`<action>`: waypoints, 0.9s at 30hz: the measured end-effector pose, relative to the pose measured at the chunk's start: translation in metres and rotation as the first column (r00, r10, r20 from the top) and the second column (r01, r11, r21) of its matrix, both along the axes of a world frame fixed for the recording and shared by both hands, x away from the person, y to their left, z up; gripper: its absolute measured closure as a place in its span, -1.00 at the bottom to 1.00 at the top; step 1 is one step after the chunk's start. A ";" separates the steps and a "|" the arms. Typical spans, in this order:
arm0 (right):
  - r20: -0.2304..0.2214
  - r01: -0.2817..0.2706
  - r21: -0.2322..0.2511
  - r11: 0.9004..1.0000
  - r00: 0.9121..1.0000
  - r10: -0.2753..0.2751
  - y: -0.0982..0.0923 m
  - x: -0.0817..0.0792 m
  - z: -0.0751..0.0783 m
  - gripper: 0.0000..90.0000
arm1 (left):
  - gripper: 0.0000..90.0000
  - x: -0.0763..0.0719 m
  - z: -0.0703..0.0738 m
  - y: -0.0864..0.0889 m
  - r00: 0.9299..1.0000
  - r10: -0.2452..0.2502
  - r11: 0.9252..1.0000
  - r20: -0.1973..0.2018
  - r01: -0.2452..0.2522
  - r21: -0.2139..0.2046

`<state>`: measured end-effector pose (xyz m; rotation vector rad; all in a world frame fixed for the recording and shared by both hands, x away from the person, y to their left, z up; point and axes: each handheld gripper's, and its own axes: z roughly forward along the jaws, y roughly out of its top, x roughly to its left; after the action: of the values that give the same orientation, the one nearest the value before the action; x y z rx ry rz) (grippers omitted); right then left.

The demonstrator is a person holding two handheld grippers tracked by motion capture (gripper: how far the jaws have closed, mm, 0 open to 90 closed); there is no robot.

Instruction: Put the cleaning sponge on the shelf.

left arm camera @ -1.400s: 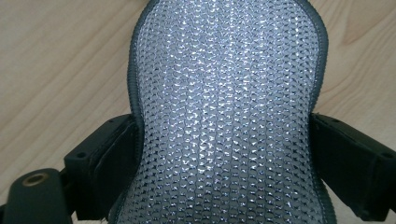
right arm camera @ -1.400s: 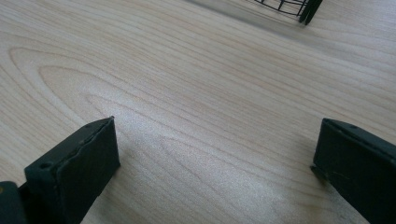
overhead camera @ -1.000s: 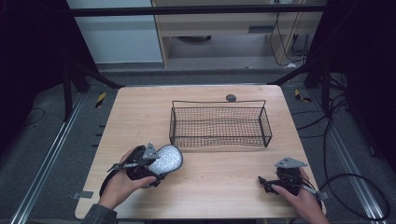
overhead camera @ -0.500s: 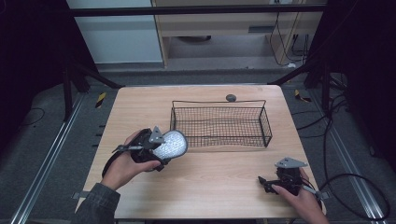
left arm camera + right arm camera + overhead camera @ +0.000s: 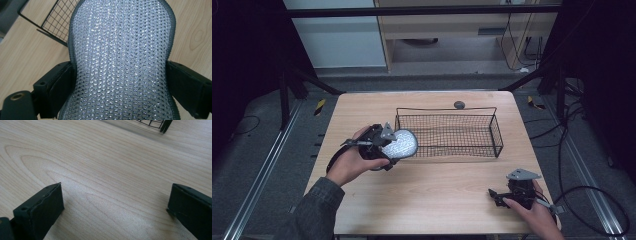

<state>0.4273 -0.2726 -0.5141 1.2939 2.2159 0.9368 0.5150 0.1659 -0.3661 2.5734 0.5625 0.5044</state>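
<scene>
My left gripper [image 5: 384, 145] is holding the mesh pad [image 5: 399, 144] just left of the wire basket [image 5: 447, 134]; my right gripper [image 5: 499, 196] is sitting near the table's [image 5: 437, 195] front-right corner.

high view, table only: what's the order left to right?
Left gripper with the silver pad → wire basket → right gripper.

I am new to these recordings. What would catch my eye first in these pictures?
First the glittering silver mesh pad, gripped at its sides by the left gripper, held just at the left end of the black wire basket. Then the right gripper, resting low on the wooden table near its front right corner, jaws wide apart and holding nothing.
</scene>
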 end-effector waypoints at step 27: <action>0.002 -0.002 -0.002 1.000 1.000 0.002 0.000 0.000 0.000 -0.99 | -0.80 0.048 0.032 -0.042 0.997 -0.061 0.991 0.044 0.055 0.124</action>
<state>0.4275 -0.2727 -0.5142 1.2897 2.2162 0.9353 0.5634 0.1242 -0.3342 2.6779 0.4513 0.5956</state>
